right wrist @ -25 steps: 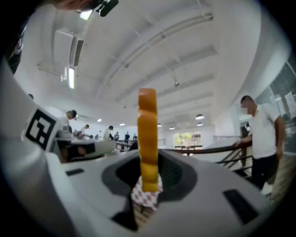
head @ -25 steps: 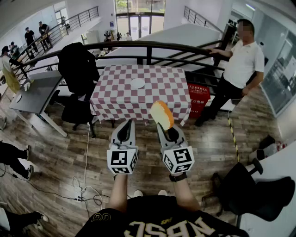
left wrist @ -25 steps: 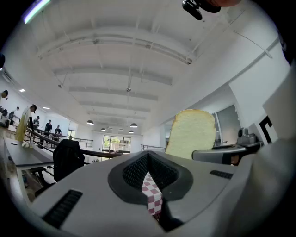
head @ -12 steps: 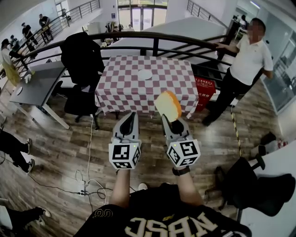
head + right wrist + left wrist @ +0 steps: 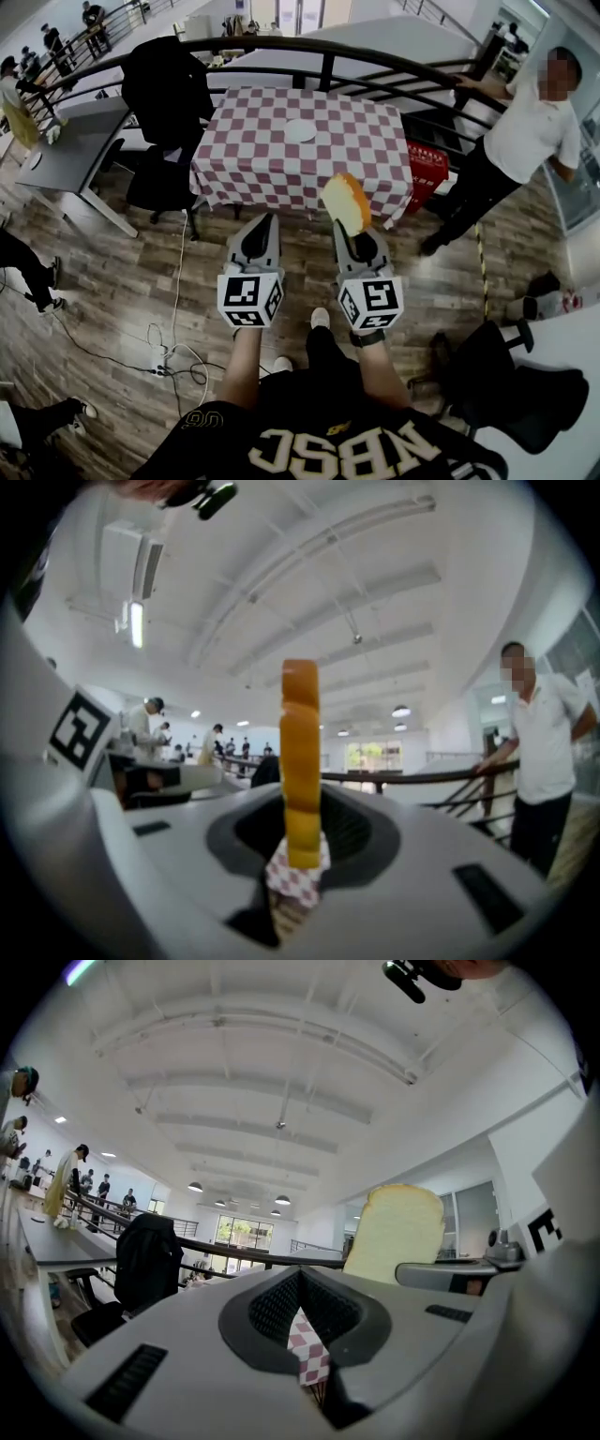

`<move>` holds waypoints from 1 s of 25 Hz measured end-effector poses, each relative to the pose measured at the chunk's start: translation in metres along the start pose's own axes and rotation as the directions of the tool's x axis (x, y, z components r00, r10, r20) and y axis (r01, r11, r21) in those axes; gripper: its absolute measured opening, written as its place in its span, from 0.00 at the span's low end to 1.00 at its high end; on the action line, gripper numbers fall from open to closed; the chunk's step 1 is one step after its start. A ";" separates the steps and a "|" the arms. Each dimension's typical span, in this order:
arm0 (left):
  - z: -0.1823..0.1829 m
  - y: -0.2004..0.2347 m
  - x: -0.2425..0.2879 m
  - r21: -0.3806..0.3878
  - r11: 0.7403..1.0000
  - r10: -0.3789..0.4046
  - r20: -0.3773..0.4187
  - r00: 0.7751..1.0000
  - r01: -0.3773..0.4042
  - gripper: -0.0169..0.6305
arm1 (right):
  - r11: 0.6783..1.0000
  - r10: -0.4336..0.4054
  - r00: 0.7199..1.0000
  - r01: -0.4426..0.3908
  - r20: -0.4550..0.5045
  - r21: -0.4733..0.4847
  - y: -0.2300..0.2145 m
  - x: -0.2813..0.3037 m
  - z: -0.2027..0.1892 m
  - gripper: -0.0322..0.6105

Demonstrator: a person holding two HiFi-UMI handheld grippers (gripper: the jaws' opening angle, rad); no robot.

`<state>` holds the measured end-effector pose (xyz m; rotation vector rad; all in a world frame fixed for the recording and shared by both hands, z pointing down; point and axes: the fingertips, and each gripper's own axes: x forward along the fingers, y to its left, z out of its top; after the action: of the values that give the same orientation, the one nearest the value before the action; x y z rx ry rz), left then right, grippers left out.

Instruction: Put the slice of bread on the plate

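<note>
A slice of bread with an orange crust stands upright in my right gripper, which is shut on its lower edge. The right gripper view shows the bread edge-on between the jaws of that gripper. My left gripper is held beside it, shut and holding nothing; in its own view the gripper has the bread to its right. A small white plate lies on the red-and-white checked table, well ahead of both grippers.
A black railing runs behind the table. An office chair with a black jacket and a grey desk stand at the left. A person in a white shirt leans at the right, near a red box. Cables lie on the wooden floor.
Both grippers have come forward toward the checked table, the right one still carrying the bread. The table and plate now look nearer.
</note>
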<state>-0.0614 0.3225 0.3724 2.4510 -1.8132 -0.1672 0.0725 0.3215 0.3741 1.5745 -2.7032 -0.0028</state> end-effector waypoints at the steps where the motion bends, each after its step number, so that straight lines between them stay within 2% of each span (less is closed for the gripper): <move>1: -0.002 0.001 0.013 -0.010 1.000 0.001 0.000 1.000 -0.001 0.06 | 0.999 -0.016 1.000 0.016 0.009 -0.046 -0.009 0.007 0.002 0.20; 3: -0.003 0.000 0.043 -0.011 1.000 -0.009 0.001 1.000 0.009 0.06 | 0.996 -0.008 0.999 0.011 0.031 -0.094 -0.026 0.027 0.006 0.20; 6: 0.004 -0.011 0.090 0.027 0.999 -0.028 0.006 1.000 0.028 0.05 | 0.994 0.043 0.997 -0.035 0.069 -0.102 -0.054 0.059 0.016 0.20; 9: 0.014 -0.023 0.127 0.087 0.996 -0.001 0.042 0.999 -0.002 0.05 | 0.992 0.075 0.992 -0.064 0.103 -0.106 -0.086 0.087 0.022 0.20; 13: 0.005 -0.026 0.166 0.094 0.995 0.034 0.057 0.998 -0.039 0.05 | 0.990 0.083 0.992 -0.072 0.095 -0.119 -0.125 0.115 0.011 0.20; 18: -0.010 -0.025 0.205 0.093 0.996 -0.001 0.023 1.000 -0.001 0.05 | 0.991 0.132 0.989 -0.130 0.070 -0.027 -0.146 0.142 -0.006 0.20; 21: -0.017 -0.022 0.231 0.095 0.995 -0.026 0.015 1.000 0.024 0.05 | 0.992 0.115 0.990 -0.118 0.075 0.034 -0.165 0.160 -0.012 0.20; 25: -0.024 -0.010 0.266 0.092 0.994 -0.063 0.009 0.998 0.062 0.05 | 0.993 0.108 0.993 -0.110 0.055 0.035 -0.181 0.192 -0.021 0.20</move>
<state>0.0287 0.0707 0.3851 2.5756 -1.7884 -0.1053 0.1360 0.0656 0.3953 1.4544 -2.8432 0.0078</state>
